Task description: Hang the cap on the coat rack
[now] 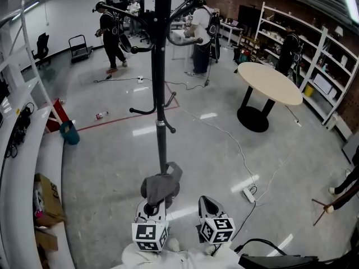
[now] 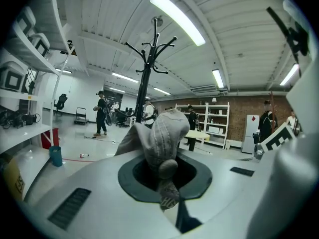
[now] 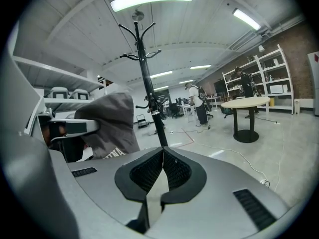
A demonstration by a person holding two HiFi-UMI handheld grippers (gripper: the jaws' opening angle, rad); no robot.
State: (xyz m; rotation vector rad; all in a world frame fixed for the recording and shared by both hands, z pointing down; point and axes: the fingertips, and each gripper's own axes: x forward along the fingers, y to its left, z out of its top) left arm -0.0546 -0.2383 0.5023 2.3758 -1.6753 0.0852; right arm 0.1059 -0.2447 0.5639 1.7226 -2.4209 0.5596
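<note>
The grey cap [image 1: 162, 186] hangs bunched from my left gripper [image 1: 153, 208], low in the head view and just in front of the foot of the black coat rack [image 1: 161, 94]. In the left gripper view the cap [image 2: 160, 136] is pinched between the shut jaws of the left gripper [image 2: 167, 172], with the rack [image 2: 145, 78] standing straight ahead. My right gripper [image 1: 208, 202] is beside it on the right. Its jaws [image 3: 162, 152] are shut on nothing. From there the cap [image 3: 112, 125] shows to the left and the rack's pole [image 3: 151, 96] ahead.
A round beige table [image 1: 270, 83] stands at the right, with white shelving [image 1: 321, 55] behind it. A power strip [image 1: 248, 194] and its cable lie on the floor right of the rack. A cardboard box [image 1: 47, 193] and a blue bin [image 1: 69, 132] are at the left. People stand at the back.
</note>
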